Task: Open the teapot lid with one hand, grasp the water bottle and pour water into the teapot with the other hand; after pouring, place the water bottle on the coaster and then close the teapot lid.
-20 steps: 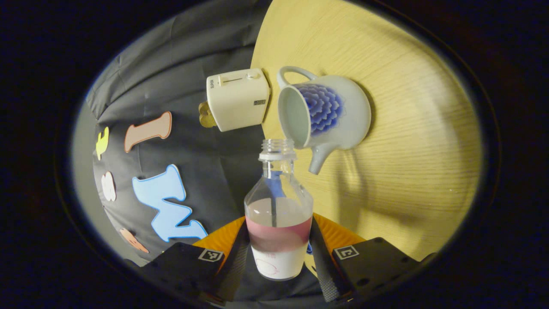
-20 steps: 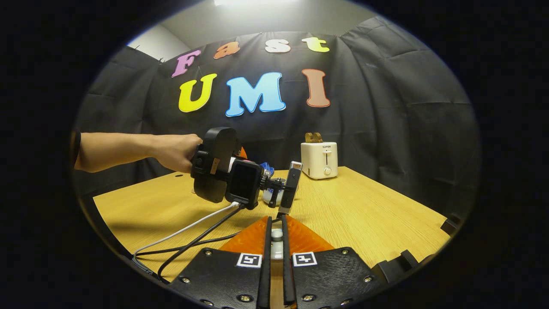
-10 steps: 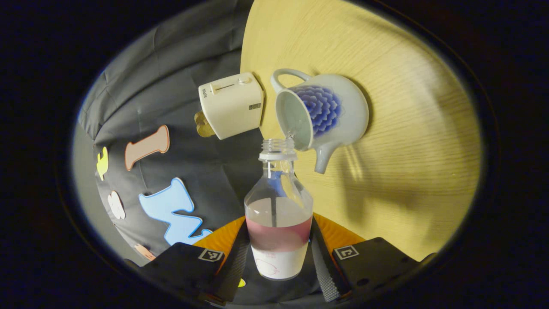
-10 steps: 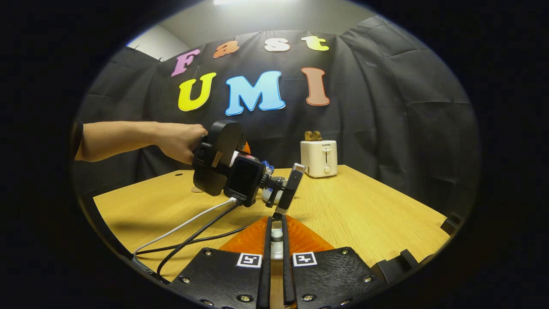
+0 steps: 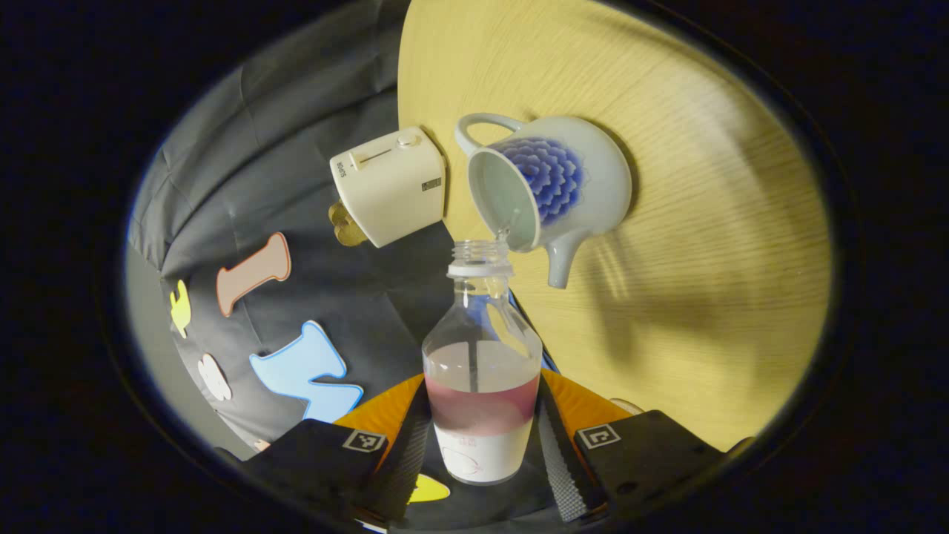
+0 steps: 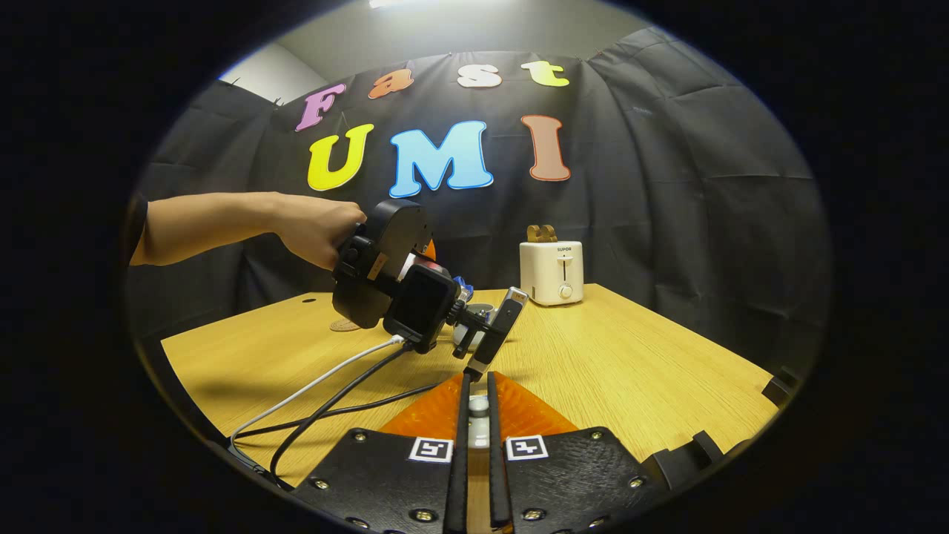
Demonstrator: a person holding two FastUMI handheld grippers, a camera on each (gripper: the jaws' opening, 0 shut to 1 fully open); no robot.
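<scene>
Wooden table (image 5: 704, 245) — water bottle (image 5: 480, 371) tipped at teapot (image 5: 549, 185).

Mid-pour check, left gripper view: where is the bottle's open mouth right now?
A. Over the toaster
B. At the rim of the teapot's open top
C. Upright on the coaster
B: the water bottle is tipped so its mouth meets the open rim of the teapot, with water trickling in.
</scene>
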